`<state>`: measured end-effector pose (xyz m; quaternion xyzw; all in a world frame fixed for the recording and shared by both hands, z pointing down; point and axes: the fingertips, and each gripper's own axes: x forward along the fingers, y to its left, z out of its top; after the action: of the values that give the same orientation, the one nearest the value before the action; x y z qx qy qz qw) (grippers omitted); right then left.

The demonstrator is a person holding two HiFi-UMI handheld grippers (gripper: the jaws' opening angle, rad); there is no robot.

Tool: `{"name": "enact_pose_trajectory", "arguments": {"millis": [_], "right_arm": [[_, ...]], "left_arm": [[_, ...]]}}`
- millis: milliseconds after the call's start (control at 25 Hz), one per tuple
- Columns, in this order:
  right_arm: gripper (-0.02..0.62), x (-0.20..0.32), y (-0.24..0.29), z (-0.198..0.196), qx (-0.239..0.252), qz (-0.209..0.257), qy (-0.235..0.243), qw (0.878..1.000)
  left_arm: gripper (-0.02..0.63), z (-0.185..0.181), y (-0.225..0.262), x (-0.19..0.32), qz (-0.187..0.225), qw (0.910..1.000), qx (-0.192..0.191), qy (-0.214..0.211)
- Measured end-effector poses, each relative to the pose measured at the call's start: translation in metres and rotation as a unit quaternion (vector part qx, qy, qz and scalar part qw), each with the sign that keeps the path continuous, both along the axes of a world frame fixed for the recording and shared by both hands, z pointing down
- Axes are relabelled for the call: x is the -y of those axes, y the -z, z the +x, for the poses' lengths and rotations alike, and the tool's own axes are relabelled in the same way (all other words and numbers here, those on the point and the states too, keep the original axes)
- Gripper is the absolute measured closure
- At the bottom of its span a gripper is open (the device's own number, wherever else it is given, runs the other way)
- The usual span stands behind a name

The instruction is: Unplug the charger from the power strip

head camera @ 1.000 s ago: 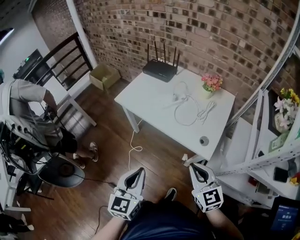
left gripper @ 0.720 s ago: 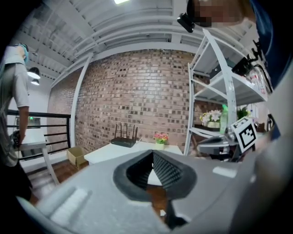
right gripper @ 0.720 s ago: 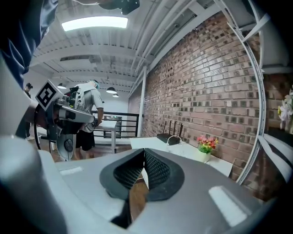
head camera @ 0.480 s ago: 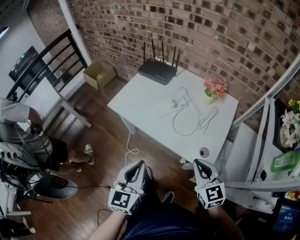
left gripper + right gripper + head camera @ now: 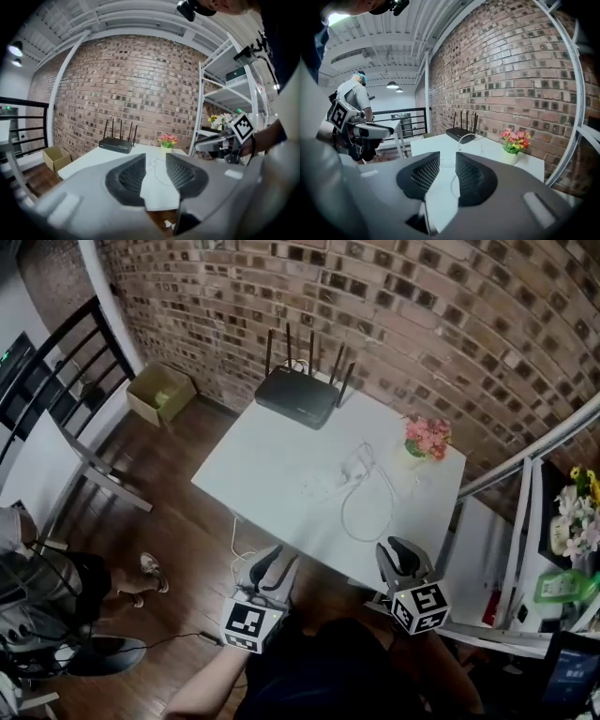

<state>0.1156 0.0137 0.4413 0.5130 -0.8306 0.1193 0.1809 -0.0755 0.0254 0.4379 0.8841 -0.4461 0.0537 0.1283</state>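
Charger (image 5: 354, 466), power strip (image 5: 319, 487) tiny; plug joint indistinct.

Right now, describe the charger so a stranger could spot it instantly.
Find the white table against the brick wall. Near its middle lies a white power strip. The charger is the raised white block on it, nearest the pink flowers, trailing a looped cable.
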Motion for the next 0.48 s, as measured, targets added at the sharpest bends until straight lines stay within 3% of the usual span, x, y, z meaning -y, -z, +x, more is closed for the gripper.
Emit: {"name": "enact_pose_trajectory", "arguments": {"millis": [280,480], "right_arm": [[0.448,0.074,-0.045,-0.016,-0.017,-0.036,-0.001,0.999],[0.409,0.12,-0.079,-0.025,-0.011,-0.07,0.013,0.997]], "left_arm": [[0.463,-0.002,-0.035,0.05,-0.051,0.9985,0.018,0.001],[0.462,0.016,-0.045,0.085,-0.057,0.9972,0.047,0.006]]}}
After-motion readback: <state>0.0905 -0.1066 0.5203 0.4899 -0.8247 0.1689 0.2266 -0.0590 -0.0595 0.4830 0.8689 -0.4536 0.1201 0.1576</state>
